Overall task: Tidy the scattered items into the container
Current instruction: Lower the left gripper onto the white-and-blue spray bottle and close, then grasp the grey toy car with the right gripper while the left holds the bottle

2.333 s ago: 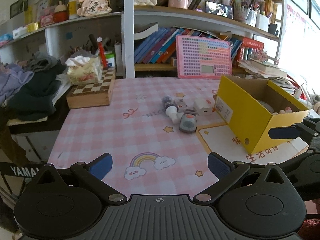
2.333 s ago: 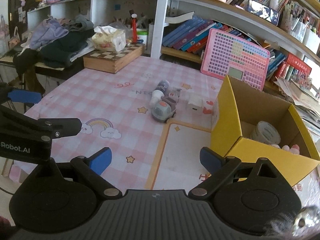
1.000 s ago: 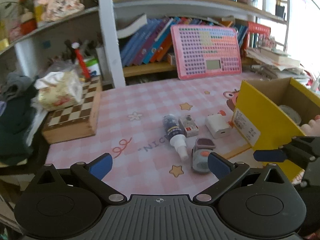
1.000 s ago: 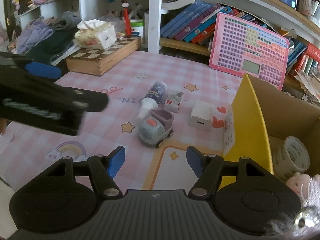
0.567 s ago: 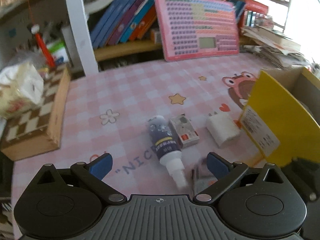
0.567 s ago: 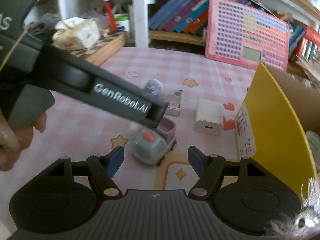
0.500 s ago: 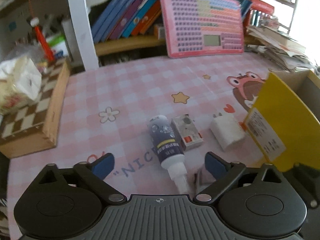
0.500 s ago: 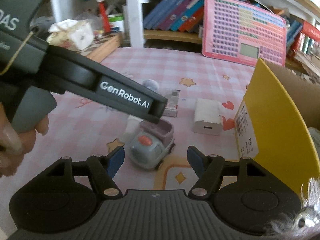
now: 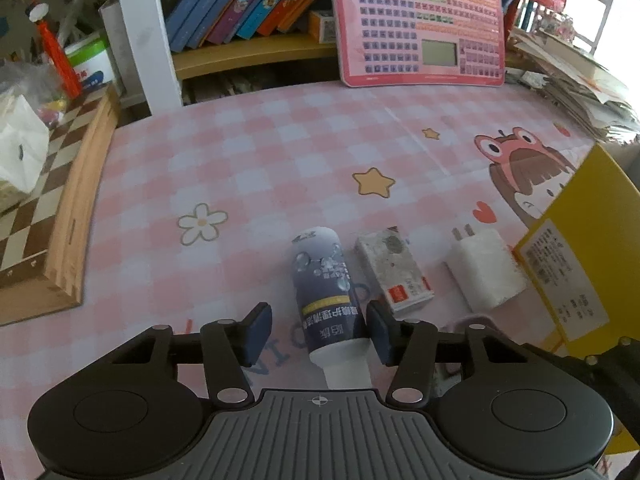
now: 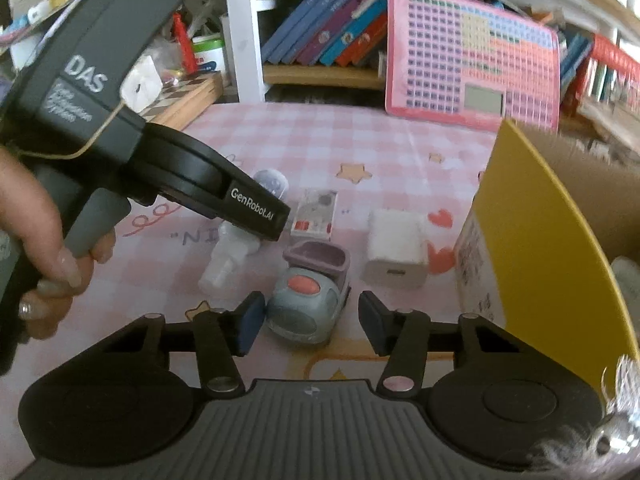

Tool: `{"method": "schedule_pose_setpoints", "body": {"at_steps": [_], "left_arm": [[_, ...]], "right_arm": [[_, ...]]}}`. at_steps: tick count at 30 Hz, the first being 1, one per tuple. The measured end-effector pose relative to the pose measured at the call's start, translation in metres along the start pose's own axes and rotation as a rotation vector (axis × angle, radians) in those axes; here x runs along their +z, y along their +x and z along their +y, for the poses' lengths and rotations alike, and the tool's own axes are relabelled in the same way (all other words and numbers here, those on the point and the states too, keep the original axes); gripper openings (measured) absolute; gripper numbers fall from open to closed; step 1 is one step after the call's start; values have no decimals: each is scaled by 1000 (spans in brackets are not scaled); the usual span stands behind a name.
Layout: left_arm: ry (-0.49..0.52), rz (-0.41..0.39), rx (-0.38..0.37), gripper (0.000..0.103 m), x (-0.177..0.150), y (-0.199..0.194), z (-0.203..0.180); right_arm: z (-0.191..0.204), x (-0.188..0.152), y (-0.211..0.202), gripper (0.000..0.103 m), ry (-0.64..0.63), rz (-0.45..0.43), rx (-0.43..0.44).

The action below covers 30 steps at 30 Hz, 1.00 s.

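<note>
Both grippers dropped in close and their jaws have just been closing: left gripper (image 9: 318, 334) straddles the spray bottle (image 9: 326, 292) lengthwise on the surface, right gripper (image 10: 306, 322) brackets the toy truck (image 10: 310, 298), neither pinched yet

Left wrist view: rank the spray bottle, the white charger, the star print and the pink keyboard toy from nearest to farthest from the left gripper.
1. spray bottle: lying between the jaws of the left gripper.
2. white charger: to the right, beside the yellow box.
3. star print: on the mat, farther up.
4. pink keyboard toy: leaning at the shelf, at the back.
</note>
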State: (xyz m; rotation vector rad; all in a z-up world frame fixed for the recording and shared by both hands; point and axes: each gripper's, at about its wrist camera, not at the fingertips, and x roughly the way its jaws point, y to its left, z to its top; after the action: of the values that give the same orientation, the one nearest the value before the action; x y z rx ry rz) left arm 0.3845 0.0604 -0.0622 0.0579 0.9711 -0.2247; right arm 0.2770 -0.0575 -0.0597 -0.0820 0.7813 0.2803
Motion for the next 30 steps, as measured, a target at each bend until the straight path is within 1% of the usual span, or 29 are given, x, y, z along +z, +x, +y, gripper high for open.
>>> {"method": "schedule_pose_setpoints", "body": {"at_steps": [4, 8, 10, 12, 15, 16, 20, 23, 26, 30], "left_arm": [[16, 16, 3, 51, 4, 9, -2], [35, 1, 16, 50, 7, 12, -5], [32, -3, 17, 46, 7, 14, -4], [25, -8, 8, 35, 6, 14, -2], [29, -7, 5, 32, 4, 14, -2], [28, -6, 4, 32, 3, 13, -2], [1, -1, 6, 31, -4, 9, 0], [-31, -1, -7, 31, -10, 0, 3], [-75, -17, -19, 31, -17, -15, 7], [-119, -31, -43, 31, -27, -38, 11]], "right_arm": [[-1, 5, 12, 51, 7, 28, -7], [-1, 9, 21, 52, 13, 32, -22], [0, 10, 24, 52, 7, 34, -27], [0, 10, 24, 51, 6, 35, -25], [-1, 10, 24, 49, -1, 36, -12], [-1, 10, 23, 47, -5, 34, -12], [-2, 8, 22, 41, 7, 34, 12], [-4, 5, 17, 41, 33, 28, 29], [-6, 3, 10, 41, 53, 14, 47], [-8, 2, -6, 41, 43, -16, 69]]}}
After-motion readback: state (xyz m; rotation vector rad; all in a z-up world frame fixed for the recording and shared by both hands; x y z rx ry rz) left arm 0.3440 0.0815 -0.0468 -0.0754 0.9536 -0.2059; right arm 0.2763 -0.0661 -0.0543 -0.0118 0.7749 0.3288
